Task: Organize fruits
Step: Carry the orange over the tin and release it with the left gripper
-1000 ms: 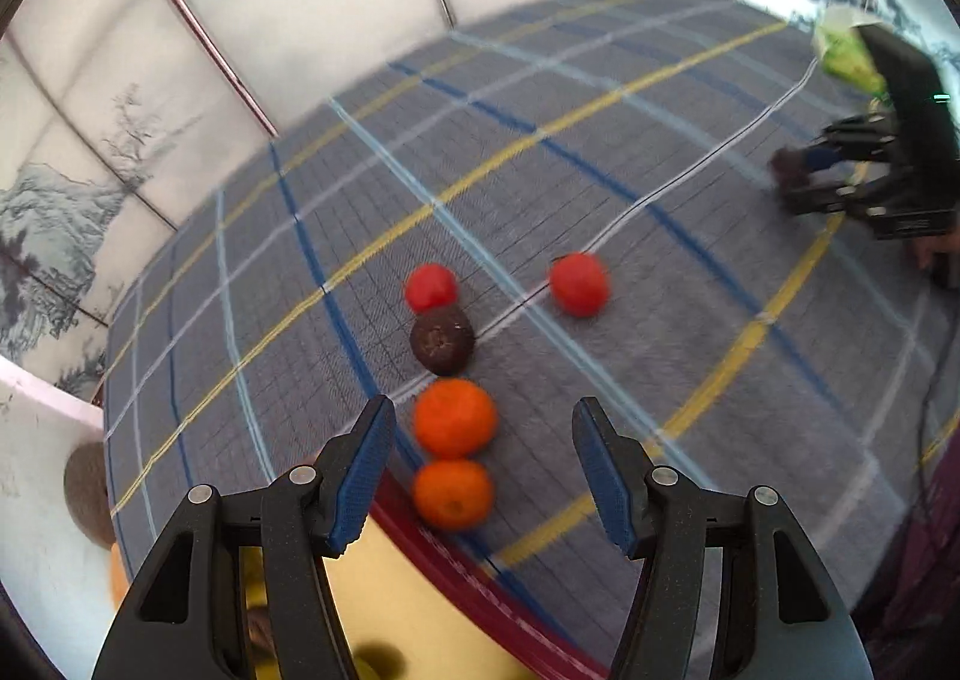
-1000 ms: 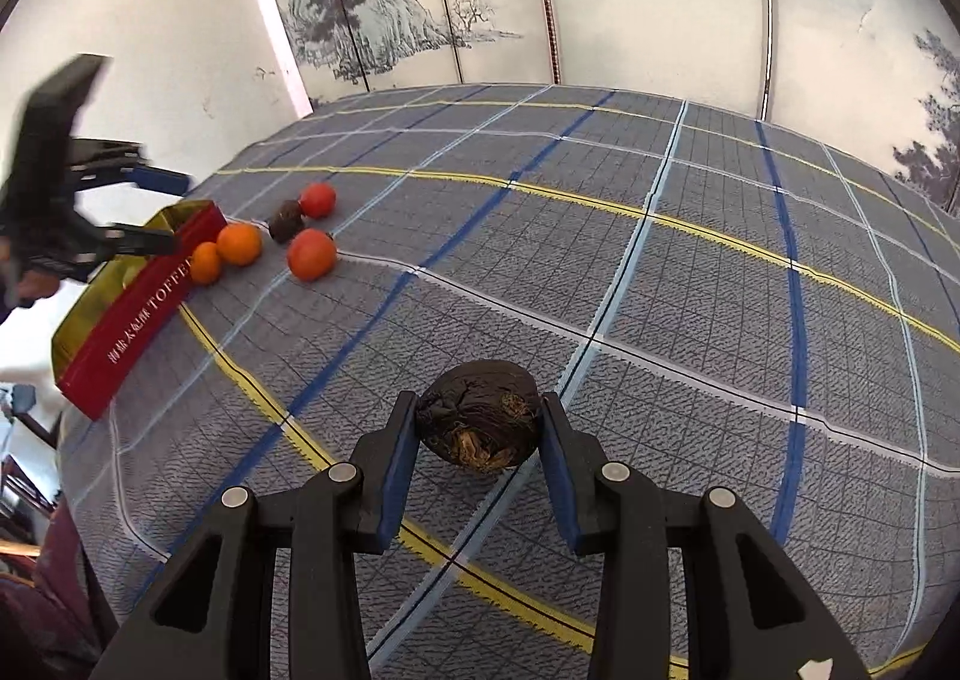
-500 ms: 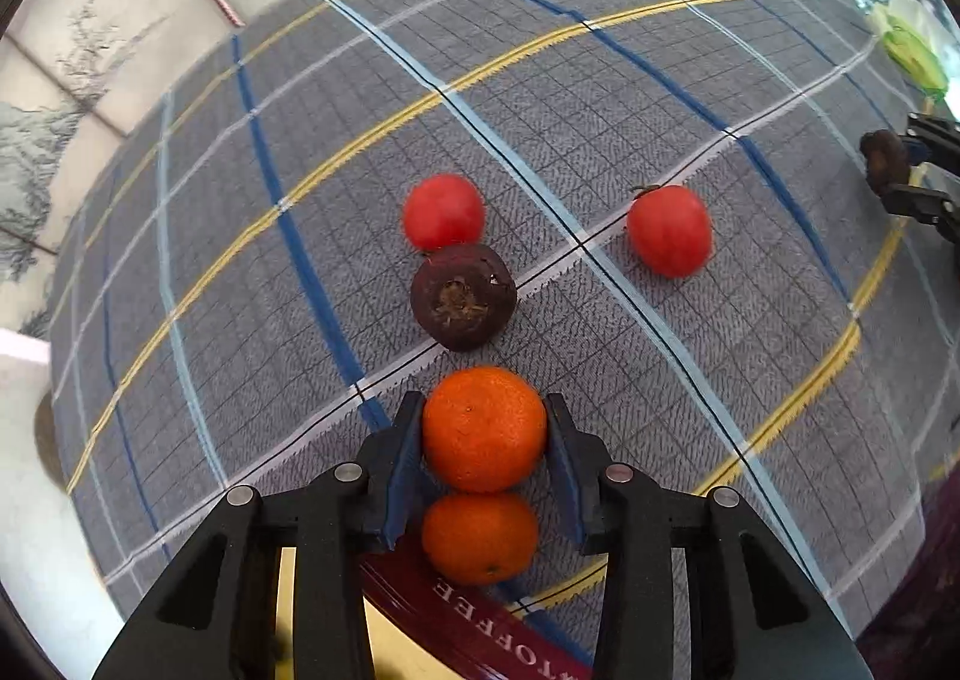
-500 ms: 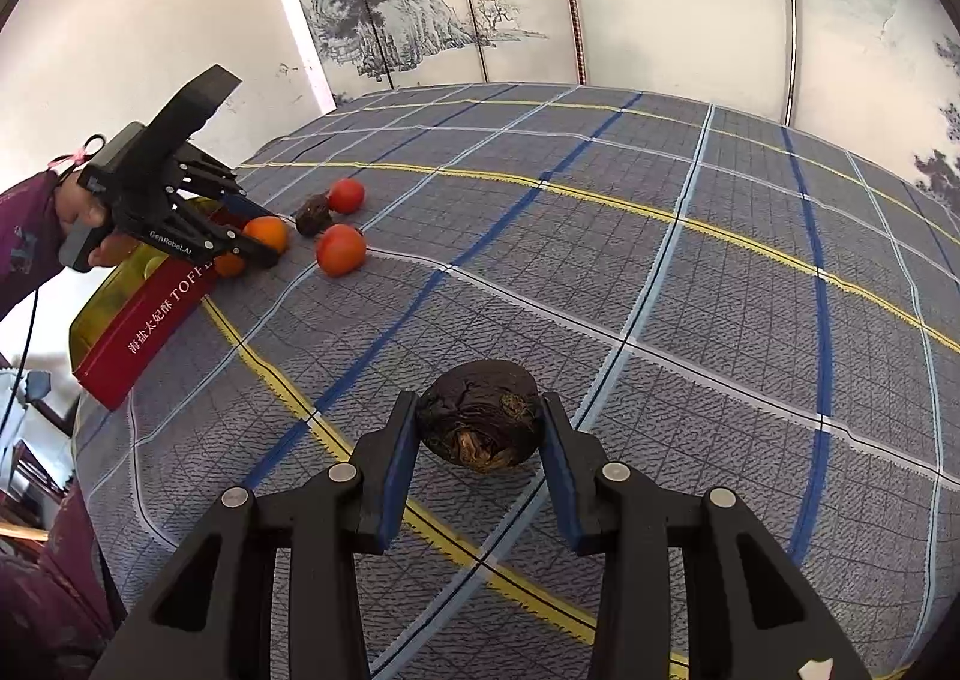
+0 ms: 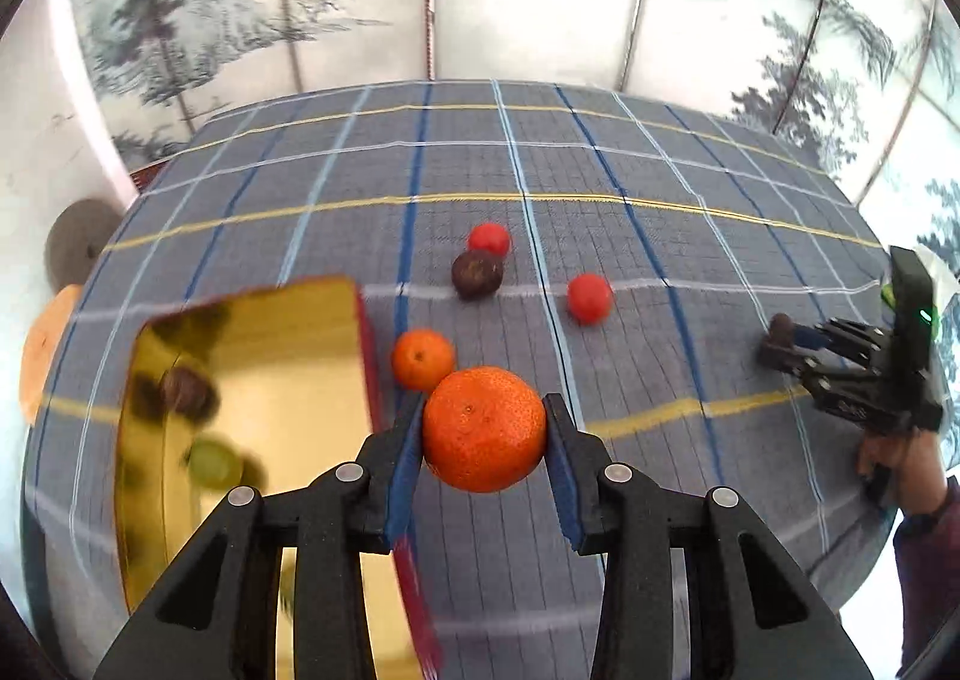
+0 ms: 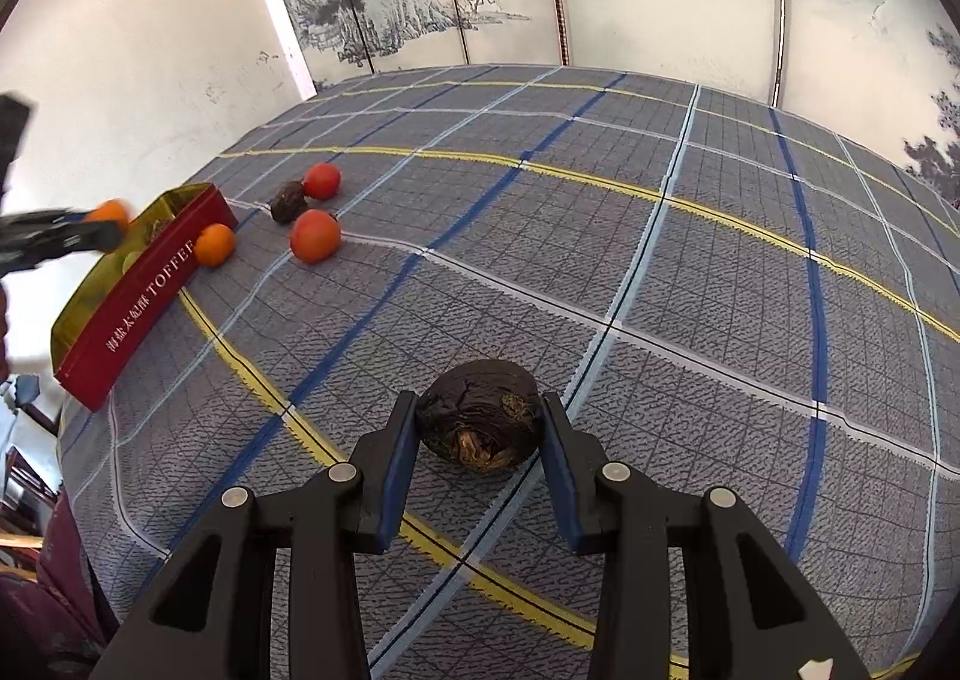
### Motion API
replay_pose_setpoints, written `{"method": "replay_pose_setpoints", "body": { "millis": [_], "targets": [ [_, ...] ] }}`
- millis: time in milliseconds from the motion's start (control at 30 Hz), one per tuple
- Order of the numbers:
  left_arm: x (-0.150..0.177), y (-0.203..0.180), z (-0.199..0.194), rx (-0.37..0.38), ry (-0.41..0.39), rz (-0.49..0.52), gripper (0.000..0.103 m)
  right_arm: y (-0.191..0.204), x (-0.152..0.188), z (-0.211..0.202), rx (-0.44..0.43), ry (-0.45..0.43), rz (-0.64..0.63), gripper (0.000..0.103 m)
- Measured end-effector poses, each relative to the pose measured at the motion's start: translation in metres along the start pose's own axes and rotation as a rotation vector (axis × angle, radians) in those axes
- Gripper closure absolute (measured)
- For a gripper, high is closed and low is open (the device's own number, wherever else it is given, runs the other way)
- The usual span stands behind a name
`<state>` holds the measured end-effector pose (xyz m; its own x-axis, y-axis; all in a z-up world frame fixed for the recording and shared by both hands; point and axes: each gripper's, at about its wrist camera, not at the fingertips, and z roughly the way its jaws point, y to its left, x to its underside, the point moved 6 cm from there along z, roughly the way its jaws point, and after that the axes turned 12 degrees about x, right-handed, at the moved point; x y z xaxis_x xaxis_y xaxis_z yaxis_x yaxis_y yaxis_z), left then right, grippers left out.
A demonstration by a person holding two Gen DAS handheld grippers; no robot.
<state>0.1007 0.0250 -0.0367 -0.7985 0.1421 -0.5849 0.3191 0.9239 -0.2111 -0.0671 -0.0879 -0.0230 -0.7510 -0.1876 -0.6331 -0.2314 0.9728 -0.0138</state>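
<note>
In the left wrist view the left gripper is clenched on a large orange mandarin, its blue pads pressed to either side, and the fruit hangs above the plaid tablecloth just right of the red-and-gold toffee tin, whose open gold interior lies at about nine o'clock from the held fruit and already shows a dark fruit and a pale green one inside, blurred. The step in hand looks like carrying this mandarin over the tin's red wall; the next move calls for a short swing toward nine o'clock and a low release so the round fruit does not bounce or roll back out. Just beyond, at eleven o'clock, a smaller mandarin sits on the cloth beside the tin wall. Farther out toward twelve lie a dark brown fruit with a red tomato touching or nearly touching behind it, and a second tomato apart at one o'clock. In the right wrist view the right gripper is grasping a wrinkled dark fruit, at or just above the cloth, well apart from the tin, which stands far off at ten o'clock; it needs a long carry across to reach the tin, and should wait until the left gripper is clear of the opening.
</note>
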Motion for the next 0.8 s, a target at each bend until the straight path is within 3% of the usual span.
{"method": "replay_pose_setpoints", "body": {
  "millis": [267,533,800],
  "targets": [
    [0.052,0.027,-0.047,-0.064,-0.047,-0.094,0.063,0.003,0.001,0.001,0.03,0.001,-0.026,0.066],
    [0.07,0.052,-0.068,-0.148,-0.098,-0.133,0.063,0.003,0.001,0.002,0.037,0.009,-0.029,0.066],
    [0.076,0.056,-0.07,-0.169,-0.116,-0.13,0.063,0.005,0.002,0.002,0.05,0.01,-0.039,0.066]
  ]
}}
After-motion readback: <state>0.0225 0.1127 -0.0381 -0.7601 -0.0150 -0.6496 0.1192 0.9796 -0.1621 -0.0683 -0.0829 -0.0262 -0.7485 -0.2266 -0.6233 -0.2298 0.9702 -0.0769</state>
